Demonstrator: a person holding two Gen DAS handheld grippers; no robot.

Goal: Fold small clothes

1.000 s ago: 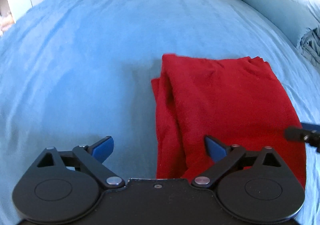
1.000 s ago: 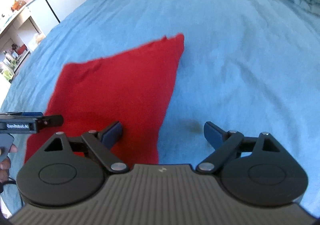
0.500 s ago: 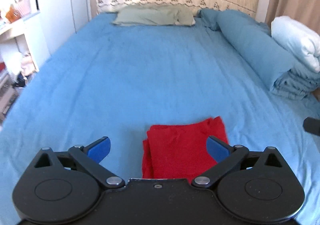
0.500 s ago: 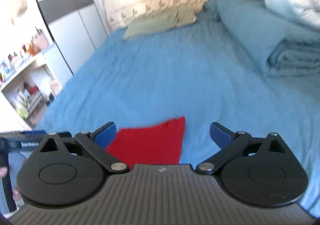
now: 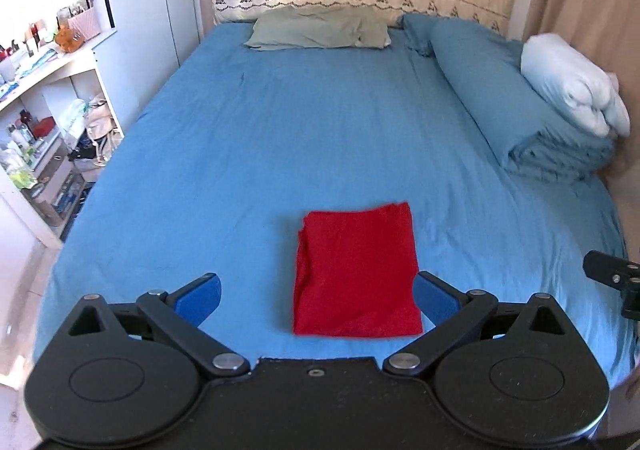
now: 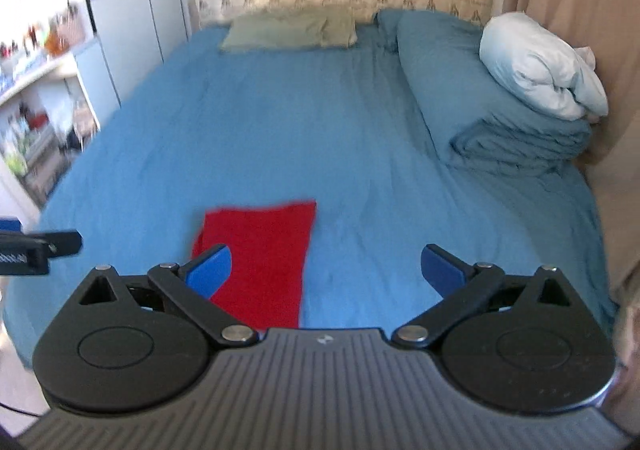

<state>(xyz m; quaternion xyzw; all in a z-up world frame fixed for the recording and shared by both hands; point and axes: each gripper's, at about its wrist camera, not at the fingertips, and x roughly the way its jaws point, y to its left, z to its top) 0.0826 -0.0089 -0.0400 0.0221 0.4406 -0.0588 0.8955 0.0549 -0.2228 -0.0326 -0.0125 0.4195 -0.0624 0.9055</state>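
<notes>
Red cloth folded, hand-held grippers raised, spread

light: bright daylight, soft and even
glare: the shelves on the left look washed out and white
shadows: very faint
left wrist view: sharp and clear
right wrist view: blurry, most of all at the left side
edges: bent and curved, with dark corners
</notes>
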